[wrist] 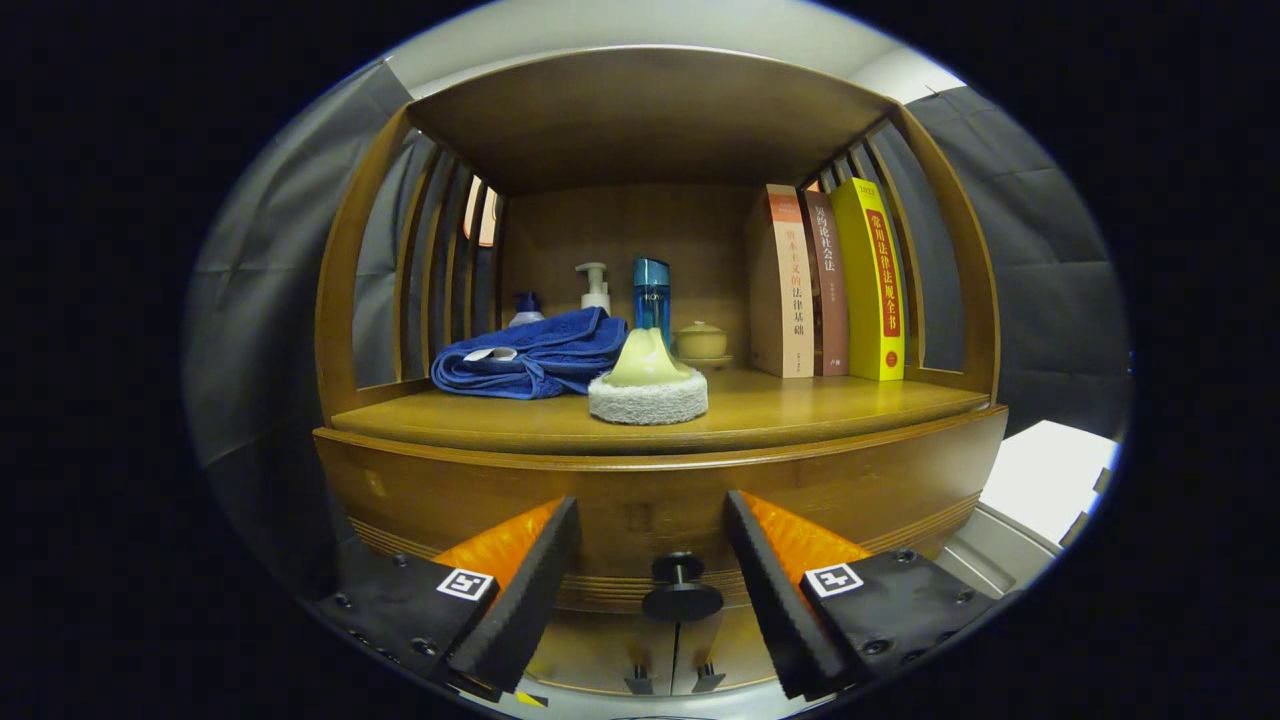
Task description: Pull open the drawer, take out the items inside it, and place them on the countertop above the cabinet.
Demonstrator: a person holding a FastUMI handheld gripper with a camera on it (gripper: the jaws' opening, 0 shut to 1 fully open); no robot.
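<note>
A wooden cabinet faces me, with its drawer front [640,510] closed below the countertop [800,405]. The drawer's black round knob [681,588] sits low on the front, in the gap between my two fingers. My gripper [652,515] stands open, with its fingers to the left and right of the knob and not touching it. What the drawer holds is hidden. On the countertop rest a yellow-handled scrub pad [648,385] near the front and a folded blue towel [530,355] to its left.
At the back of the shelf stand a white pump bottle [595,288], a blue bottle [651,290], a small lidded yellow pot [701,341] and three upright books [830,285]. Two cabinet doors [640,655] lie below the drawer. A white surface [1045,475] is to the right.
</note>
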